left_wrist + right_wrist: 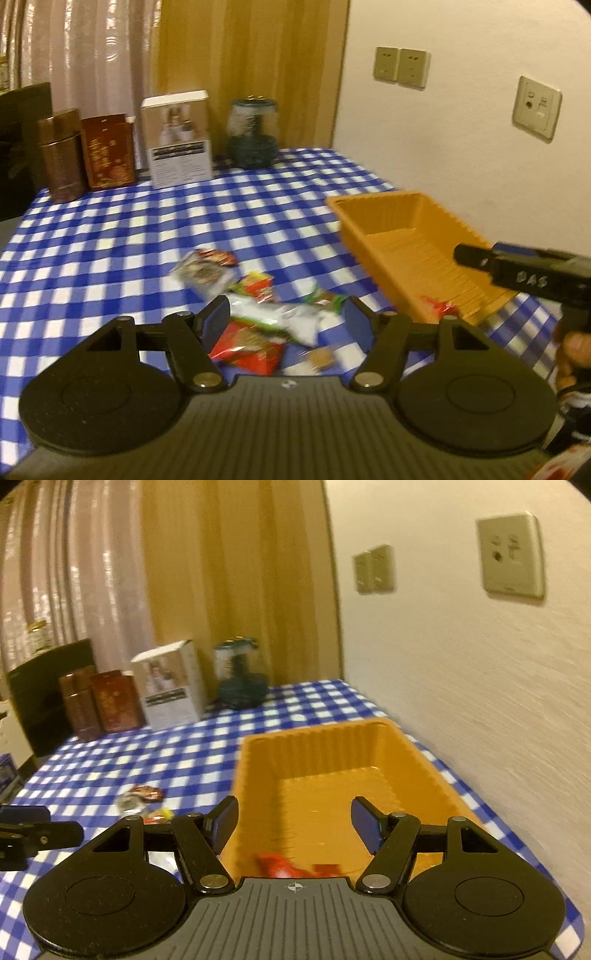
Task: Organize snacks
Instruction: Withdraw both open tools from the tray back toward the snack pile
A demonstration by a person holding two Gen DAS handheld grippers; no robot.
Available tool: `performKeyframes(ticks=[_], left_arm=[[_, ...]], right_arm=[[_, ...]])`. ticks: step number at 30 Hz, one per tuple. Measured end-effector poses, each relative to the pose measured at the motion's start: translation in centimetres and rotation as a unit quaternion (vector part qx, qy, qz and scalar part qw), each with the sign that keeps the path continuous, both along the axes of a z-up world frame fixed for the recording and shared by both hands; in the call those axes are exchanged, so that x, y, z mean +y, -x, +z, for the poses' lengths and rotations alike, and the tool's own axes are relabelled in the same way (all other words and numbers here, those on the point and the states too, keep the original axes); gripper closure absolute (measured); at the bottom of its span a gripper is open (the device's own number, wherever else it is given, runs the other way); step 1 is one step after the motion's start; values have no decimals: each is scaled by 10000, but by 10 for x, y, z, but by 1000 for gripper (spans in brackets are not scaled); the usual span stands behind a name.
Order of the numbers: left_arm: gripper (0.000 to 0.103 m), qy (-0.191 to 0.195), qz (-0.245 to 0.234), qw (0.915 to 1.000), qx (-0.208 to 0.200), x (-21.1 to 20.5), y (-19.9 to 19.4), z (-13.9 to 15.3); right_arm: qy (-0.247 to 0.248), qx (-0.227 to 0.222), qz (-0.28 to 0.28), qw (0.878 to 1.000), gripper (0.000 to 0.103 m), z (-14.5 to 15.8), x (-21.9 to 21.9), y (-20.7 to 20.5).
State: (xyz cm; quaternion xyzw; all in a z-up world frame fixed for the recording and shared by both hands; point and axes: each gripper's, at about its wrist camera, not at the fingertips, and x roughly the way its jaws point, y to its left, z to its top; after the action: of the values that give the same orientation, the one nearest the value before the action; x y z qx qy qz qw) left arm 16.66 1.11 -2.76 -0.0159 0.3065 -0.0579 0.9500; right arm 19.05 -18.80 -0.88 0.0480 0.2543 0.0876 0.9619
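Blue-and-white checked cloth is covering the counter (110, 240) I am working over. One red snack packet (280, 866) is lying in the orange ribbed plastic tray (406, 746); the pile of mixed foil snack packets (266, 317) is waiting outside, just left of it. My left gripper (284, 319) and right gripper (293, 823) are both hanging open, empty. I am seeing the wall (480, 701) crowding the tray's right side and open cloth leftward.

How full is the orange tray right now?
Nearly empty. The orange tray holds only a red snack packet at its near end; the rest of its ribbed floor is bare.
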Motion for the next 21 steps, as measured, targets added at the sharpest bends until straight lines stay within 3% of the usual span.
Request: performKeyframes(ticks=[8, 21], left_arm=[[37, -137, 215, 9995, 176, 40, 16, -12], [35, -298, 194, 9988, 343, 74, 7, -34]], right_arm=[[30, -162, 591, 9981, 35, 1, 43, 19], [278, 463, 1227, 9910, 36, -36, 114, 35]])
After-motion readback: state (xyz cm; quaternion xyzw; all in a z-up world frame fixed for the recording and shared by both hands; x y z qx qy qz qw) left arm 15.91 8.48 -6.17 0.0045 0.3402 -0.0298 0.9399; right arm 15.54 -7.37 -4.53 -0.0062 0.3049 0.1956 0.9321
